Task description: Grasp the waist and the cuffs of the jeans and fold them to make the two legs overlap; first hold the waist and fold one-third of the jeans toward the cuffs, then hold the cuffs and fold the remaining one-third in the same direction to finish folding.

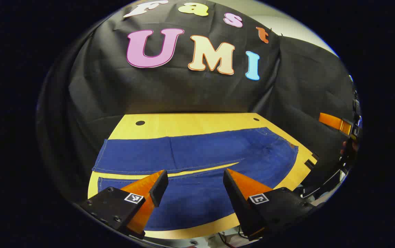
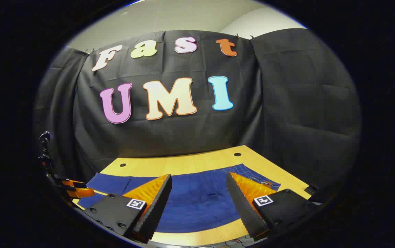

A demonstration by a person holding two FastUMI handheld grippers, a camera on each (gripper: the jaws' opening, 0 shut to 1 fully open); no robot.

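1. While both grippers hung above the table, the dark blue denim jeans lay flat across the yellow wooden tabletop, legs side by side and not yet overlapped; a thin strip of tabletop showed between the two legs.
2. Left gripper: jaws spread wide, nothing between them, poised over the near leg of the jeans toward the cuff end. No contact with the denim that I could make out.
3. Right gripper: jaws likewise released and empty, aimed over the jeans toward the waist end, where stitching and a pocket line showed by its fingertip.
4. Far off in the left gripper view, another gripper and part of a hand appeared beyond the waist end of the jeans; in the right gripper view, a gripper sat past the cuff end.
5. Judgement: the first step, pairing the legs, had not begun. To do it well, each gripper should come down on the near edge of the jeans, one at the waist and one at the cuff, pinch a single layer cleanly, then carry both ends over together so the seams line up without dragging the far leg.
6. Surface: smooth yellow board with small dark holes behind the jeans. Room: black cloth draped behind the jeans, pale wall above it.
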